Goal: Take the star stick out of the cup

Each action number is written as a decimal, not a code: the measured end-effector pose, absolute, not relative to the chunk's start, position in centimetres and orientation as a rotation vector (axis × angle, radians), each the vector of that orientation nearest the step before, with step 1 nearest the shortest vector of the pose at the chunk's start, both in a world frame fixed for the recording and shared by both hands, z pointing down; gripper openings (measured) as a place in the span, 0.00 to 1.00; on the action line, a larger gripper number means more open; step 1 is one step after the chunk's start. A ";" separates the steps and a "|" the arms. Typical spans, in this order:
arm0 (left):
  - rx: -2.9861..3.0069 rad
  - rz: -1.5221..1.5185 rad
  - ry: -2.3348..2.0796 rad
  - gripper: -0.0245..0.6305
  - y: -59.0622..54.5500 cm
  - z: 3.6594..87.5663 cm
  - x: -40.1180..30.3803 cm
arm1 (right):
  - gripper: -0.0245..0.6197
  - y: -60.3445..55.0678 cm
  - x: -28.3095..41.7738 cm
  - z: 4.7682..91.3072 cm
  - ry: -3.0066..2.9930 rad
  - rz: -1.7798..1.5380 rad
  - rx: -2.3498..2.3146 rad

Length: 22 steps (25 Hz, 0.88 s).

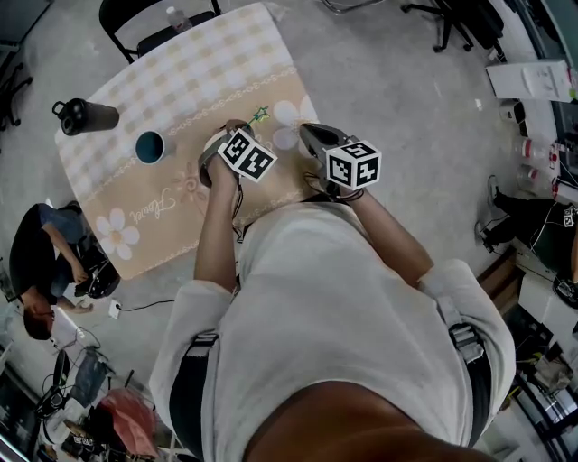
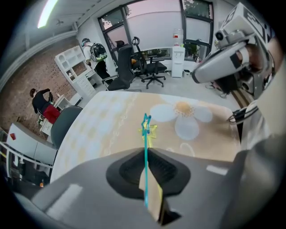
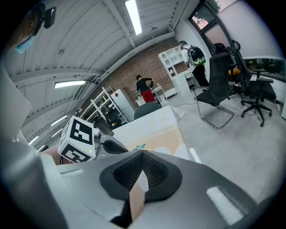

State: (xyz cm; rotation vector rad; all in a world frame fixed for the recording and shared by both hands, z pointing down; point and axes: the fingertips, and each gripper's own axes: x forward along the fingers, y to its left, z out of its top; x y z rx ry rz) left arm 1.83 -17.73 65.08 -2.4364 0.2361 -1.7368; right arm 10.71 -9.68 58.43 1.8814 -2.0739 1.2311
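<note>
The teal cup (image 1: 149, 146) stands on the table's left part, apart from both grippers. My left gripper (image 1: 237, 128) (image 2: 146, 154) points steeply down over the table's middle, shut on a thin teal star stick (image 2: 145, 134). Its star end (image 1: 261, 114) sticks out past the jaws, above the cloth. A yellow star (image 2: 153, 131) shows just behind the teal one. To its right, my right gripper (image 1: 312, 137) (image 3: 142, 154) is shut with nothing between its jaws. The left gripper's marker cube (image 3: 80, 139) is at the left of the right gripper view.
A black bottle (image 1: 86, 115) lies near the table's far left corner. The table (image 1: 217, 72) has a checked and flowered cloth. A black chair (image 1: 149, 27) stands at its far side. A seated person (image 1: 41, 262) is left of the table; office chairs (image 3: 223, 85) stand further off.
</note>
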 end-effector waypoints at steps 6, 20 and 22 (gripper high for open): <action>-2.431 -1.752 0.271 0.07 -17.8 66.0 1.6 | 0.04 -10.0 10.4 58.1 -2.078 1.218 1.852; -2.510 -1.682 0.392 0.18 -17.8 64.9 0.6 | 0.04 -10.9 9.6 57.0 -2.087 1.125 1.799; -2.542 -1.648 0.453 0.18 -17.5 63.8 0.4 | 0.04 -11.0 9.4 56.6 -2.114 1.090 1.777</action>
